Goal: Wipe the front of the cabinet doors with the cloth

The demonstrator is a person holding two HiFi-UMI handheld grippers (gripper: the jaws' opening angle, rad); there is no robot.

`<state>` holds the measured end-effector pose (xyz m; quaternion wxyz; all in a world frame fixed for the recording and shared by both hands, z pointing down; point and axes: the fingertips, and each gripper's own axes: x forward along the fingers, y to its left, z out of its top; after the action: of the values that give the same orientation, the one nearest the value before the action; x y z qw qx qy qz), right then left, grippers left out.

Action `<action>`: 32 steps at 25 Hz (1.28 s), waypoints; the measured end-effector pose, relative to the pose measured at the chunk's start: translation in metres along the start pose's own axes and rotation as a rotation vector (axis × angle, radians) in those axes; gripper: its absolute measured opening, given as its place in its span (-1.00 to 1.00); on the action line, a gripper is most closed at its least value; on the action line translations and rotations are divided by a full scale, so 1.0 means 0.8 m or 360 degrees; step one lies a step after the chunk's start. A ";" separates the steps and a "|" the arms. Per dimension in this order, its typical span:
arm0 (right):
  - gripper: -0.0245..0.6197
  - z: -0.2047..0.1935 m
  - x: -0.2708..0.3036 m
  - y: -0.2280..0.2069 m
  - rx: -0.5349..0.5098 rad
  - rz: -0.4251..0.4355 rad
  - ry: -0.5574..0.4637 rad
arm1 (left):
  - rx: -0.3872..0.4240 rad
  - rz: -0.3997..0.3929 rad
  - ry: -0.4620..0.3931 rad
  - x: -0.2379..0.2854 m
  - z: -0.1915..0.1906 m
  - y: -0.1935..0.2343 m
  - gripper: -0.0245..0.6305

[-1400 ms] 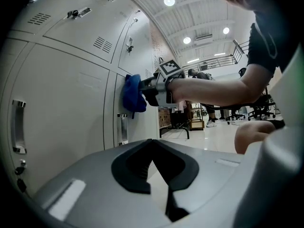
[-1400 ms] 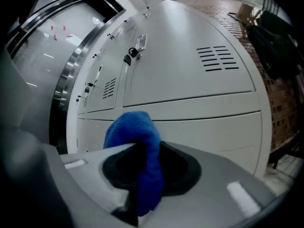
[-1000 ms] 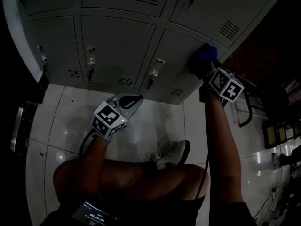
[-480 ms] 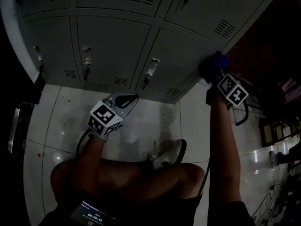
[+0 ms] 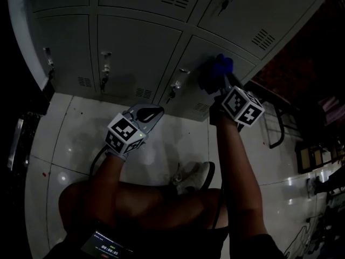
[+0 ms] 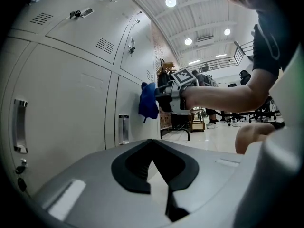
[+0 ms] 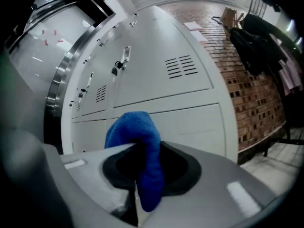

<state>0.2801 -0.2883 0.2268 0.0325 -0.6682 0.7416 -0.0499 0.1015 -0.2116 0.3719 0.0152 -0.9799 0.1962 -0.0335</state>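
Grey metal cabinet doors [image 5: 135, 47] fill the top of the head view. A blue cloth [image 5: 214, 72] is pressed flat on the lower right door [image 5: 213, 53], just right of its handle [image 5: 178, 82]. My right gripper [image 5: 220, 82] is shut on it; in the right gripper view the cloth [image 7: 137, 139] bulges out from between the jaws toward the door [image 7: 190, 122]. My left gripper [image 5: 149, 114] hangs low in front of the cabinet base, shut and holding nothing [image 6: 159, 175]. From the left gripper view the cloth [image 6: 148, 100] shows against the door.
The person crouches on a white tiled floor [image 5: 70, 144], a shoe [image 5: 197, 177] below the right door. A dark metal frame [image 5: 277, 125] stands right of the cabinet, beside a brick wall [image 7: 256, 80]. Keys hang from the lower doors' locks [image 5: 104, 80].
My right gripper has slid the cloth leftward across the lower right door, from its right edge to near the handle. The left gripper has barely moved.
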 end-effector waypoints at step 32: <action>-0.69 -0.055 0.024 -0.043 -0.0155 -0.0153 0.0173 | 0.0011 -0.0015 0.0033 0.003 -0.007 -0.001 -0.93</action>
<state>0.3070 -0.3094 0.2749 -0.0427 -0.7001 0.7109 -0.0514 0.1035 -0.2117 0.3776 0.0164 -0.9803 0.1917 -0.0444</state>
